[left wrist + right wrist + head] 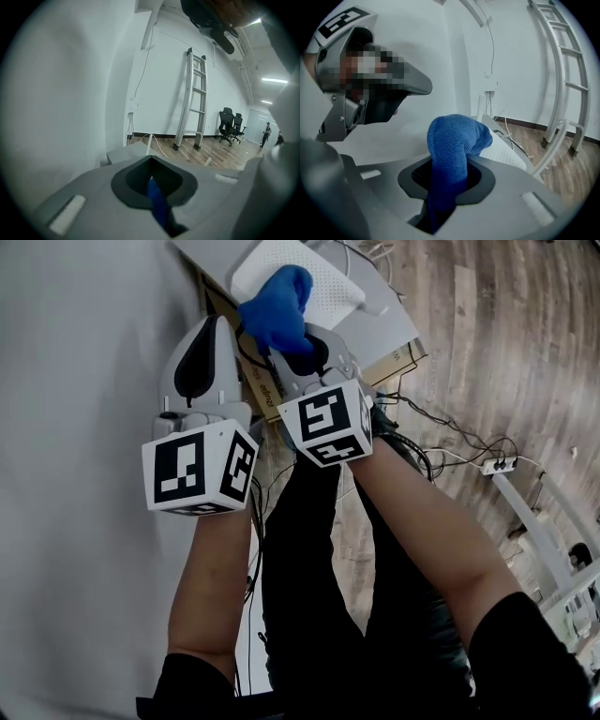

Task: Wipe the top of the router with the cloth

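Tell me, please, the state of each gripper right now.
Left gripper: closed, with a thin blue strip between its jaws; what it is cannot be told.
Right gripper: closed on the blue cloth.

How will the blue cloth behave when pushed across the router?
Likely floppy: the cloth folds over softly above the shut jaws of the right gripper. Probably light, with a grippy textured pile, so it may bunch rather than glide on the router.
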`<control>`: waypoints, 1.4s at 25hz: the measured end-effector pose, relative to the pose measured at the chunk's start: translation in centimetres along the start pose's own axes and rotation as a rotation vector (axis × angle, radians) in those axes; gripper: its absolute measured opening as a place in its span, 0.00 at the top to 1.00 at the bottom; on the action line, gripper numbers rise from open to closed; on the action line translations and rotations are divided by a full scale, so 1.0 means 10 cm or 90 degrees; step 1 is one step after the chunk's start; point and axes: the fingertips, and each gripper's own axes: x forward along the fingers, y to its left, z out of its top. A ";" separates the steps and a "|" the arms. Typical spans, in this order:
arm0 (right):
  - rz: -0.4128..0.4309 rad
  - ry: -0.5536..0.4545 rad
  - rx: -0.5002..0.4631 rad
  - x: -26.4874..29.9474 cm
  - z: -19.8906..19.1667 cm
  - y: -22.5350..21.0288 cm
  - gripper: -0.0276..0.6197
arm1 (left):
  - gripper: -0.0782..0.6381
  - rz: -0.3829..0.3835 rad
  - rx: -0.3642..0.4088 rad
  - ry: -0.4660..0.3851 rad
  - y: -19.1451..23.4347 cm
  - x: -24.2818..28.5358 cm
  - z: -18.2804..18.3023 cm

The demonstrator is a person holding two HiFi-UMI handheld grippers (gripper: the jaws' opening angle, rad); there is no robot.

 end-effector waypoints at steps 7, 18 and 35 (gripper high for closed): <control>-0.026 0.001 0.019 -0.34 -0.22 -0.31 0.79 | 0.89 -0.040 0.012 0.011 -0.44 0.12 -0.04; -0.066 0.009 0.034 -0.84 -0.31 -0.82 0.79 | 0.89 -0.076 0.032 0.020 -0.90 0.21 0.08; -0.177 -0.051 0.079 -1.76 -0.20 -1.73 0.79 | 0.89 -0.081 0.036 0.023 -1.53 0.28 0.21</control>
